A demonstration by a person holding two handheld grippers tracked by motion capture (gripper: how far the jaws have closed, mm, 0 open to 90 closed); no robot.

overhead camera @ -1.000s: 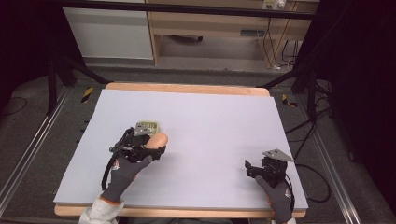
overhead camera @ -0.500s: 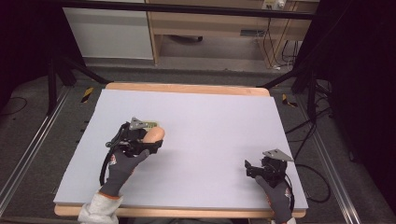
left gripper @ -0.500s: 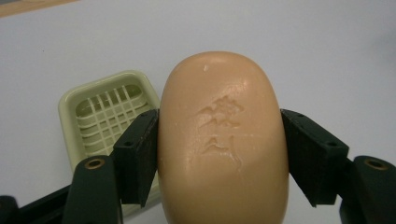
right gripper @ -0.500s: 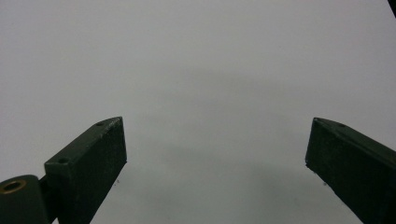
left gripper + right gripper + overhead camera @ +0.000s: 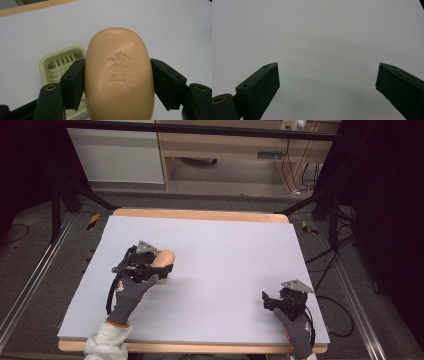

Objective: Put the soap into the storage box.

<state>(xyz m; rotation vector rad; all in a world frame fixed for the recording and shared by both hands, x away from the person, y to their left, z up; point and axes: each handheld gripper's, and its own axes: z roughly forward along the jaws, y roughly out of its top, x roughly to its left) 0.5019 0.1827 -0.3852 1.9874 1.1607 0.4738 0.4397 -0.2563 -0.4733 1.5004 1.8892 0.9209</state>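
Note:
A peach-coloured soap bar with a stamped mark is clamped between the two jaws of my left gripper, which is shut on it. Below and to the left of the soap lies a pale green slotted soap dish on the table. From above, the left gripper holds the soap at the table's left middle, covering the dish. My right gripper rests near the front right corner. Its jaws stand wide apart over bare surface.
A light grey mat covers the table, which has a wooden rim. Cables trail off the right side. Black frame legs and a cabinet stand beyond the far edge.
My left gripper has carried the soap a little farther away and leftward, so it now sits over the soap dish, which showed beyond it before. The right gripper has stayed still.

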